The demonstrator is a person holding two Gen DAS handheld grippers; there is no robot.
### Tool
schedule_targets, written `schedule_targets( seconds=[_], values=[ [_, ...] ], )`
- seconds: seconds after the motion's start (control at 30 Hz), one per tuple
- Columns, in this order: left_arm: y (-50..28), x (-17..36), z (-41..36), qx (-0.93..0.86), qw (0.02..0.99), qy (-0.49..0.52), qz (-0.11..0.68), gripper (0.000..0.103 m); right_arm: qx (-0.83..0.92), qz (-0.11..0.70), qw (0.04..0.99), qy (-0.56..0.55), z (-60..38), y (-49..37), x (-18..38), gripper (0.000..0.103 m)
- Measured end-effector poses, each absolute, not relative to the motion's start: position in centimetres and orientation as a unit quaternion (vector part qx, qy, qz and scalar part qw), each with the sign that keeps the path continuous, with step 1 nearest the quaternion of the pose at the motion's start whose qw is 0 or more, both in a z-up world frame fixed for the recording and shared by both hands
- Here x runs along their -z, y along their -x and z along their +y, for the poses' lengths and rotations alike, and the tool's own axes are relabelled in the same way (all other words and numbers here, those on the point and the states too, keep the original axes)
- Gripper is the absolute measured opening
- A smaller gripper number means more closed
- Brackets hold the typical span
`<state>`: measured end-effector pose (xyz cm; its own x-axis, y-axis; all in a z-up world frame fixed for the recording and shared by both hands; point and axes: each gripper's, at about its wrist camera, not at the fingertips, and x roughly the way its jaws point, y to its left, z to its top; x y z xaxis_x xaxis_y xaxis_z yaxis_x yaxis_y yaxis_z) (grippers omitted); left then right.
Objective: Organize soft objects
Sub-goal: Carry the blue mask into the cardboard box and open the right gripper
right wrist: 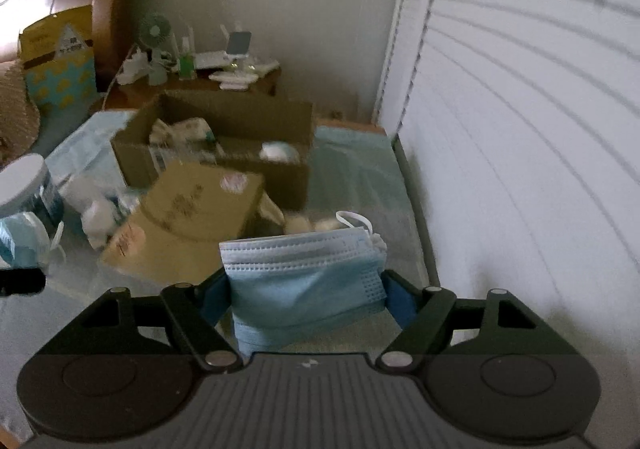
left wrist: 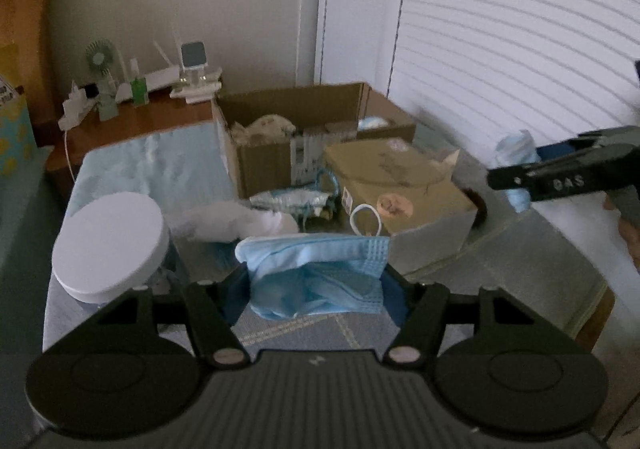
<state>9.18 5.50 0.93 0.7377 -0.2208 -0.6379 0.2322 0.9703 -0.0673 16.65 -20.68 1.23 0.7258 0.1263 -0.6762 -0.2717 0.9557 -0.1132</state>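
Observation:
My left gripper (left wrist: 316, 281) is shut on a crumpled light-blue face mask (left wrist: 320, 273) and holds it above the table. My right gripper (right wrist: 306, 289) is shut on a folded stack of light-blue face masks (right wrist: 304, 281) with white ear loops. The right gripper also shows at the right of the left wrist view (left wrist: 560, 173), with blue mask material (left wrist: 516, 149) in it. An open cardboard box (left wrist: 296, 129) with soft items inside stands behind; it also shows in the right wrist view (right wrist: 216, 145). White soft cloth (left wrist: 236, 223) lies on the table.
A closed brown carton (left wrist: 400, 185) lies tilted in front of the open box. A white-lidded jar (left wrist: 108, 245) stands at the left. Packets and a white loop lie between them. A wooden side table (left wrist: 152, 117) holds a fan and a router. White blinds (left wrist: 520, 29) are on the right.

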Motion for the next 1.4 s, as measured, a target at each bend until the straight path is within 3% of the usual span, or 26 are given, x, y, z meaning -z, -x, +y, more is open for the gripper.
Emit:
schedule_targets(
  seconds=[0.5,0.9,1.03,1.4],
  values=[
    [-8.7,-1.2,7.0,0.108,0.940,0.004,0.325,0.066,-0.180,0.323,0.918,0.147,-14.7,-26.5,-5.9,0.082],
    [-9.8,-0.5,8.0,0.079,0.939,0.013,0.335,0.066,-0.207,0.354,0.894,0.179,-10.7,-35.4,-3.7,0.082],
    [-10.2,-0.3,8.1,0.077,0.937,0.015,0.340,0.066,-0.211,0.365,0.890,0.173,-10.6,-36.8,-2.2,0.103],
    [-10.4,-0.6,7.4,0.090,0.937,0.006,0.338,0.066,-0.198,0.368,0.899,0.132,-13.4,-33.0,-2.4,0.103]
  ],
)
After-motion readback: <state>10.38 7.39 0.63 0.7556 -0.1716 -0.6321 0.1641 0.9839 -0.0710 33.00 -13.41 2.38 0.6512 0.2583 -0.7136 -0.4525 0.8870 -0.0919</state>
